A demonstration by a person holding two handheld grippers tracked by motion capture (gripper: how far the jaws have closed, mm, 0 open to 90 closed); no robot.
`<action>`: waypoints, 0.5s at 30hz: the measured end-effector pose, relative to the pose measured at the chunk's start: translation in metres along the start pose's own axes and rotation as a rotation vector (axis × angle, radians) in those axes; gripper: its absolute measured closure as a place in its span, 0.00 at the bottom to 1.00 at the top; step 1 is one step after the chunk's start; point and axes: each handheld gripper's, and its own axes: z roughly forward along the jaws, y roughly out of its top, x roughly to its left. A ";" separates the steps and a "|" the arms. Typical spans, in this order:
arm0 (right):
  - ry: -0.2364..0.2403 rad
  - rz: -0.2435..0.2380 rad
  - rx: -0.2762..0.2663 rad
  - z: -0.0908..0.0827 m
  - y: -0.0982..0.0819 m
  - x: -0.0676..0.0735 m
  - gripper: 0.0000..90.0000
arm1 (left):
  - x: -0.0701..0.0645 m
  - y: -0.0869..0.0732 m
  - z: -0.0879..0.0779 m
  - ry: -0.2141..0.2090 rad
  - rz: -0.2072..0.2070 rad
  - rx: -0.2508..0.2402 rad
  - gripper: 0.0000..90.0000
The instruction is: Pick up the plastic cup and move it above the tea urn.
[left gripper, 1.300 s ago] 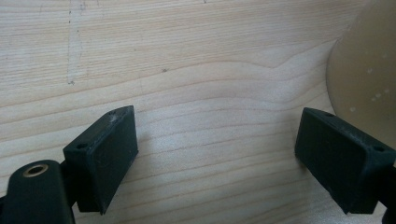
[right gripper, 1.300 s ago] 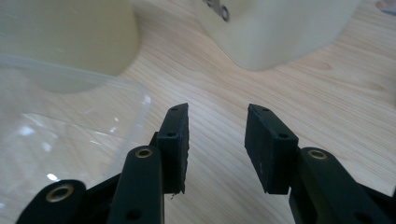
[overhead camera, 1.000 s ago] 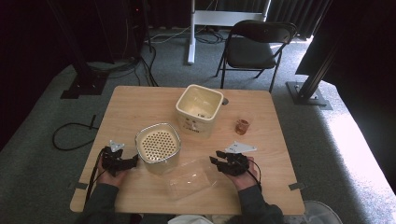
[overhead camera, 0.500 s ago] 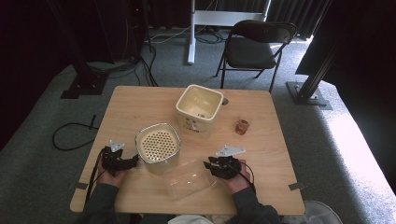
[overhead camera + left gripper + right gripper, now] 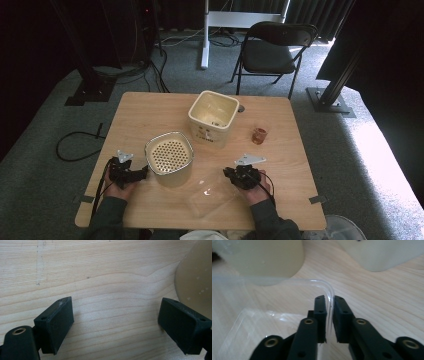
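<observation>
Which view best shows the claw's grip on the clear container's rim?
Right gripper view: the right claw pinches the clear container rim close up. High view shows the container faintly. Left gripper view shows table.

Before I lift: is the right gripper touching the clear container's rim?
Touching. In the right gripper view, the right gripper has both jaws closed on the clear container wall at its rim corner.

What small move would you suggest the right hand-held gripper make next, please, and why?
Probably lift the clear container slightly off the table. The right hand-held gripper has just closed its jaws on the container's rim, one inside and one outside, so the grip looks ready, and the left hand-held gripper waits open beside the strainer.
</observation>
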 end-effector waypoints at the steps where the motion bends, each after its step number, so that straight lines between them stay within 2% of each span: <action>1: -0.003 0.009 -0.003 -0.002 0.000 -0.002 0.93 | 0.000 0.000 0.000 0.000 0.000 0.000 0.15; 7: -0.032 0.060 -0.030 -0.013 0.004 -0.014 0.95 | 0.000 0.000 0.000 0.000 0.000 0.000 0.15; 10: -0.025 0.092 -0.056 -0.020 0.007 -0.021 0.95 | 0.000 0.000 0.000 0.001 0.000 0.001 0.15; 15: -0.033 0.110 -0.087 -0.031 0.013 -0.030 0.96 | 0.000 0.000 0.000 0.001 0.000 0.002 0.15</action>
